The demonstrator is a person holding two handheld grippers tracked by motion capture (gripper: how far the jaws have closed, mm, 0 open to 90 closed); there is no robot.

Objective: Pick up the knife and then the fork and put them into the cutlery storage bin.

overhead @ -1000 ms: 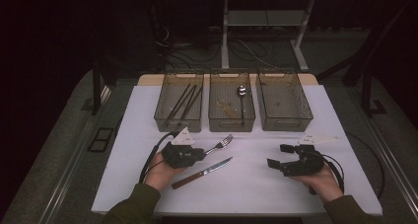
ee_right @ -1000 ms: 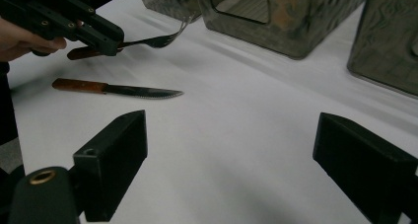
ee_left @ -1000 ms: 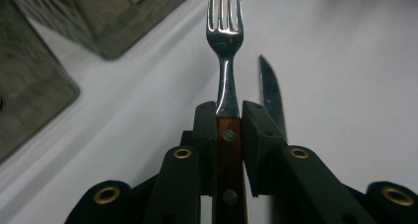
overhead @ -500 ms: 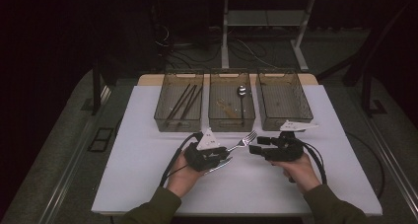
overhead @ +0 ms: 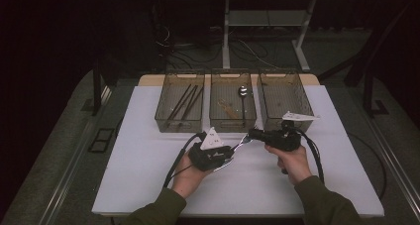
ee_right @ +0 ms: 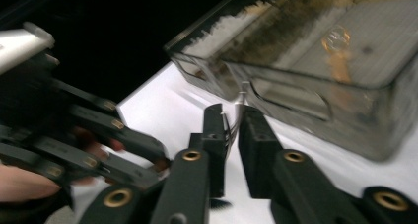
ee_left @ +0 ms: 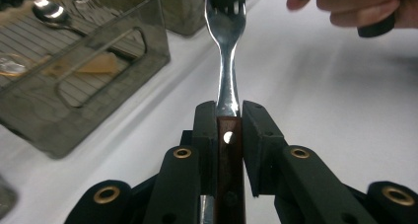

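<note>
Left claw [ee_left: 229, 116] clamped on fork [ee_left: 226, 61] handle; right claw [ee_right: 231, 116] narrowly parted around tines, at 12 o'clock. No legible writing.

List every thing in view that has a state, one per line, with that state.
Fork: lifted off the table, held at both ends.
Left gripper: shut on the fork's brown handle.
Right gripper: jaws around the fork's tines, a narrow gap between them.
Left bin: open-topped, holds dark sticks.
Middle bin: open-topped, holds a spoon.
Right bin: open-topped, contents cannot be told.
</note>
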